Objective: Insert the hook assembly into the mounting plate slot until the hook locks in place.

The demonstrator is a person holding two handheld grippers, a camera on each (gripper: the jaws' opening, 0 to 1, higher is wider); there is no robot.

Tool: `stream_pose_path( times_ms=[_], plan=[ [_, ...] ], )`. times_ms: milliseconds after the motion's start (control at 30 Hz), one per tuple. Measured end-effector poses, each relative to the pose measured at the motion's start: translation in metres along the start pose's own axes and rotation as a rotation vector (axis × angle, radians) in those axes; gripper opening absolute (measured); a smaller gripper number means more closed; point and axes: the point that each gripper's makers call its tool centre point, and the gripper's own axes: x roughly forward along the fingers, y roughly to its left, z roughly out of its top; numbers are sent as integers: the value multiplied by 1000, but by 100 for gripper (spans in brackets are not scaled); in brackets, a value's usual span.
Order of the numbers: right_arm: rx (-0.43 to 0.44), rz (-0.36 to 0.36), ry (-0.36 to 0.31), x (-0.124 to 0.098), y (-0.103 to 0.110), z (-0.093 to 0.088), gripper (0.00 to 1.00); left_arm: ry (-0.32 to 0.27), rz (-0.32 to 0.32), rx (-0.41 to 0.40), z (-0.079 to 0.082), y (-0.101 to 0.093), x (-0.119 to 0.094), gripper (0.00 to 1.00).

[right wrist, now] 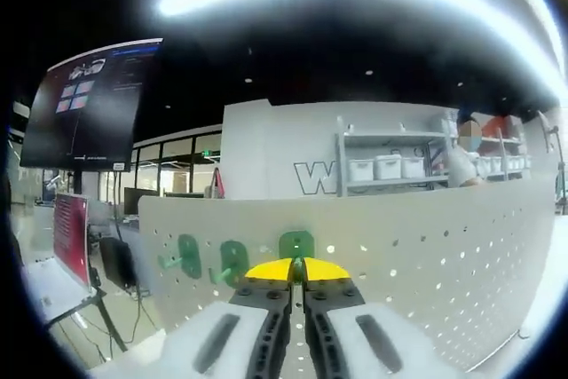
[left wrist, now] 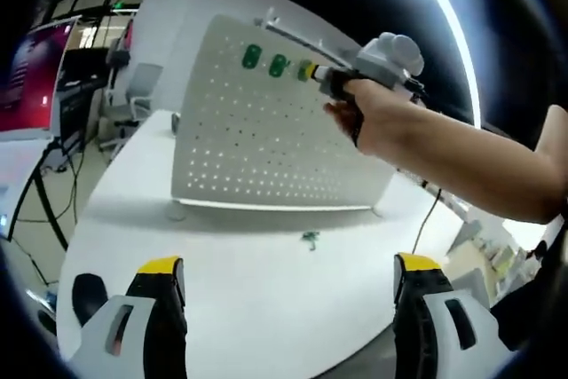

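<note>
A white perforated mounting plate (left wrist: 266, 144) stands upright on the white table (left wrist: 240, 308). Two green hooks (left wrist: 252, 57) (left wrist: 279, 65) sit in its top row. A person's hand (left wrist: 377, 117) holds my right gripper (left wrist: 311, 72) against the plate beside them. In the right gripper view, my right gripper (right wrist: 297, 270) is shut on a third green hook (right wrist: 296, 243) pressed to the plate (right wrist: 426, 255), right of the two mounted hooks (right wrist: 188, 255) (right wrist: 232, 259). My left gripper (left wrist: 288, 265) hangs open over the table, holding nothing. One loose green hook (left wrist: 310, 238) lies on the table before the plate.
A red screen (left wrist: 35, 77) and an office chair (left wrist: 133, 86) stand left of the table. Behind the plate are a dark monitor (right wrist: 89, 104) and shelves with white bins (right wrist: 382, 166). A cable (left wrist: 430, 210) hangs off the table's right edge.
</note>
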Motion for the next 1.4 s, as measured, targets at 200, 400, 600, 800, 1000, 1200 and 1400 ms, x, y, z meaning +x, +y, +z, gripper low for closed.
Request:
stream_pose_path(
  times_ms=[200, 400, 600, 800, 1000, 1200, 1400],
  plan=[
    [-6, 8, 8, 3, 5, -4, 0, 5, 10, -11, -3, 4, -1, 99],
    [-21, -2, 9, 2, 4, -5, 0, -7, 15, -12, -1, 7, -1, 99],
    [-16, -25, 22, 3, 5, -5, 0, 0, 11, -20, -3, 8, 1, 98],
    [-41, -35, 36, 6, 6, -8, 0, 4, 6, -20, -4, 5, 4, 98],
    [18, -44, 41, 9, 5, -11, 0, 7, 5, -30, -7, 6, 6, 98],
    [-8, -40, 53, 9, 7, -12, 1, 0, 14, -29, -5, 8, 5, 98],
    [-1, -42, 79, 7, 13, -11, 6, -3, 14, -28, -2, 8, 3, 98]
  ],
)
